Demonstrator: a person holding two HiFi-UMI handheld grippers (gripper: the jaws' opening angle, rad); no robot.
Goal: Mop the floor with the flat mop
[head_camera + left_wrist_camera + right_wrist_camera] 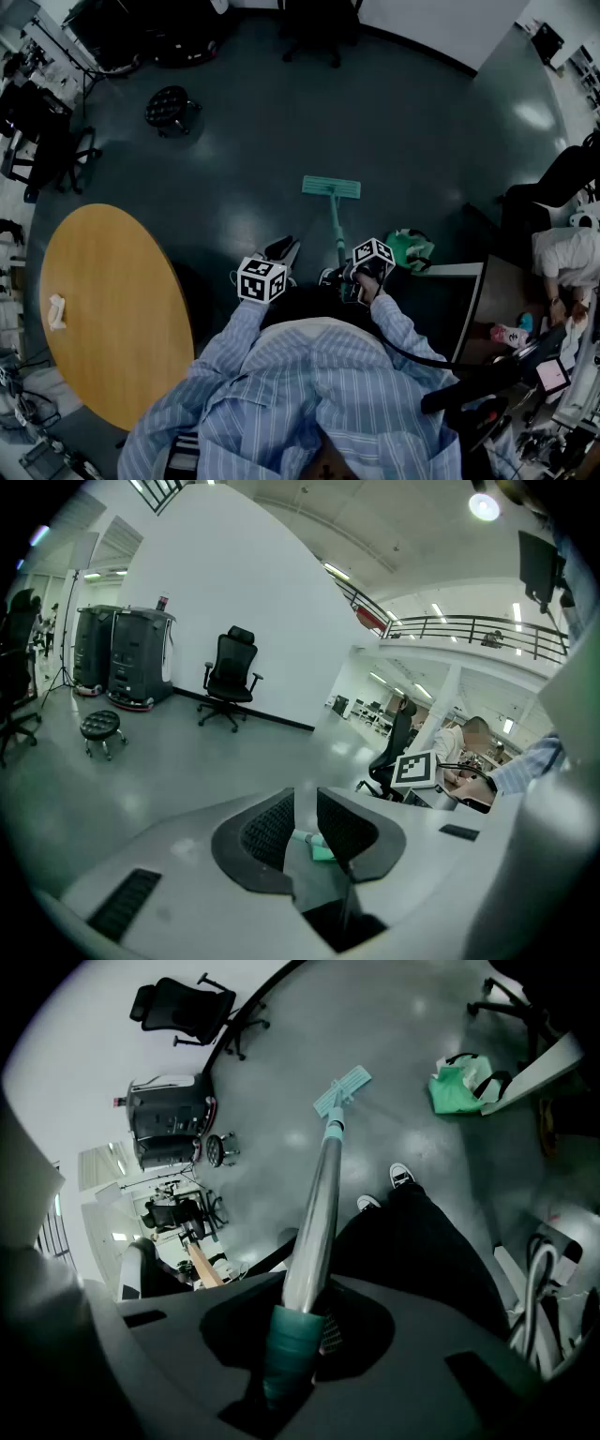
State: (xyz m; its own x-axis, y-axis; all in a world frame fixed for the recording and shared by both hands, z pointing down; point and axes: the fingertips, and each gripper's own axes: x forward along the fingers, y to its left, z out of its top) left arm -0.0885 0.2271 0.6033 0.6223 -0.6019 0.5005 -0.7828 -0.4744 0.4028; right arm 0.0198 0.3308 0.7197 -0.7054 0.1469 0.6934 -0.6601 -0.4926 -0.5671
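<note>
The right gripper (298, 1327) is clamped on the flat mop (319, 1194), its jaws closed round the teal grip at the top end of the grey handle. From there the handle slopes down and away to the teal mop head (331, 187), which lies flat on the dark grey floor (253, 141) just above the middle of the head view.

The left gripper (305, 829) holds nothing. Its ribbed jaws stand a narrow gap apart, and a sliver of the teal mop shows beyond them.

The only markings are the black-and-white square codes on each gripper's cube (262, 279); they carry no letters.

A round wooden table (112, 281) fills the lower left of the head view, with a small white thing (57, 310) on it, perhaps crumpled paper. A green bag (410, 249) sits right of the handle, and a black stool (170, 109) stands in the upper left.
</note>
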